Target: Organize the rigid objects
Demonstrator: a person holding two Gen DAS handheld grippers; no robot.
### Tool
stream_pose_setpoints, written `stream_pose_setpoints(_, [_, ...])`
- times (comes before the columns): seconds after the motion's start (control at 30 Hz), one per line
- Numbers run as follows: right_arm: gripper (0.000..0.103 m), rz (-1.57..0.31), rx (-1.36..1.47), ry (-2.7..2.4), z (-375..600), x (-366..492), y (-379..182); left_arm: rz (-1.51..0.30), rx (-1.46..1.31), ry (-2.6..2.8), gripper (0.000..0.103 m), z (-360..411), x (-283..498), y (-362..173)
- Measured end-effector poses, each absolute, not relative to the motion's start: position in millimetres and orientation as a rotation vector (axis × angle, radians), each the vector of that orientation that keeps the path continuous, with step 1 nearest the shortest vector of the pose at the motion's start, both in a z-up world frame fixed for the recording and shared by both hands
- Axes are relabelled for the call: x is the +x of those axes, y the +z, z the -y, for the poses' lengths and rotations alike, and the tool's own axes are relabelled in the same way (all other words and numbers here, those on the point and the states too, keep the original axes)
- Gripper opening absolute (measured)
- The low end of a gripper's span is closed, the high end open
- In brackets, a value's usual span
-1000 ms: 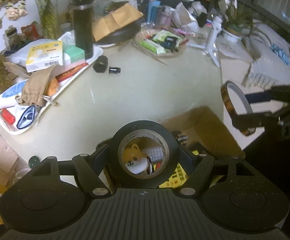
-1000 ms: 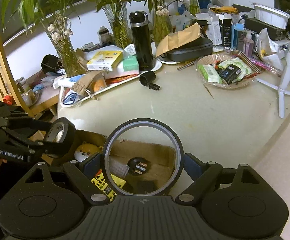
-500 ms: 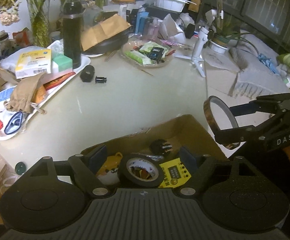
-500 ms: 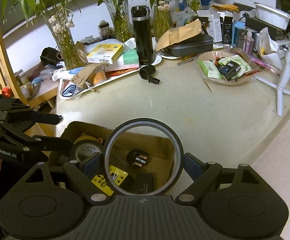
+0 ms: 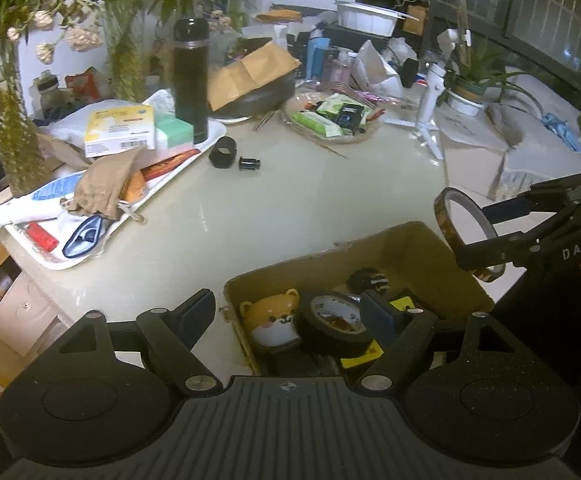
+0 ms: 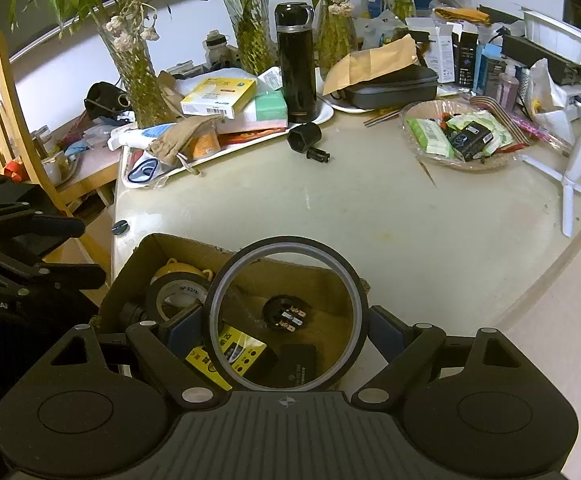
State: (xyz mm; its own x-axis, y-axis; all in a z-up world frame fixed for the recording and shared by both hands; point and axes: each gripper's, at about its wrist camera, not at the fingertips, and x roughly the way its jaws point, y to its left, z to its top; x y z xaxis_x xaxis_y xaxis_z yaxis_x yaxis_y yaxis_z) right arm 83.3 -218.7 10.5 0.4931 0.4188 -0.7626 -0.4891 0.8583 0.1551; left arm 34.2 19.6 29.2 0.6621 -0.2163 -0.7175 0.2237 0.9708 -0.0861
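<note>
**One tape roll in the box, the thin ring waiting above it**

The cardboard box [image 5: 418, 240] sits at the near edge of the counter [image 5: 290, 200], and everything here is best placed against it. Inside it, the black tape roll [image 5: 336, 322] lies tilted against a small bear-faced figure [image 5: 272, 316], with a yellow-labelled gadget [image 6: 230, 354] and a black round plug part [image 6: 284, 314] on the box floor beside them. The left gripper [image 5: 290, 312] hangs just over the box's near-left corner; its jaws have just been opening and now stand apart with nothing pressed between them, the roll lying free below and to one side of them. That reads as a drop made on purpose: the roll goes where the other hard items are gathered.

The right gripper [image 6: 286, 320] is poised over the box's right half, its jaws closed across the thin amber tape ring [image 6: 286, 314], held upright by its outer rim so that the box floor shows through the hoop. Gripped like that, it should fall flat into the free space when let go. Whether the ring already dips below the box's rim is hard to tell from these angles.

Well beyond the box, near the tray [image 5: 214, 136], a black cap [image 5: 223, 153] and a small black fitting [image 5: 249, 164] lie loose, likely next to be gathered.
</note>
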Motion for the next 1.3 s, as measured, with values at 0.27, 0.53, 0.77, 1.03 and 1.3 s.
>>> stream_pose_setpoints(0.27, [0.089, -0.899, -0.089, 0.558, 209.9, 89.0, 12.4, -0.807, -0.027, -0.222, 0.079, -30.5, 30.2, 27.6])
stream_pose_setpoints(0.53, [0.096, -0.917, -0.112, 0.580, 192.7, 99.1, 10.5, -0.810, -0.037, -0.213, 0.079, -33.3, 30.9, 26.2])
stream_pose_setpoints(0.77, [0.103, -0.912, -0.146, 0.576, 187.2, 98.2, 6.7, -0.814, -0.034, -0.208, 0.079, -34.0, 31.7, 26.4])
stream_pose_setpoints(1.03, [0.103, -0.937, -0.112, 0.541, 196.7, 97.1, 2.3, -0.825, -0.031, -0.184, 0.079, -35.0, 33.0, 23.8])
stream_pose_setpoints(1.3, [0.103, -0.947, -0.088, 0.499, 202.1, 95.0, 2.6, -0.838, -0.024, -0.165, 0.079, -33.3, 31.5, 22.6])
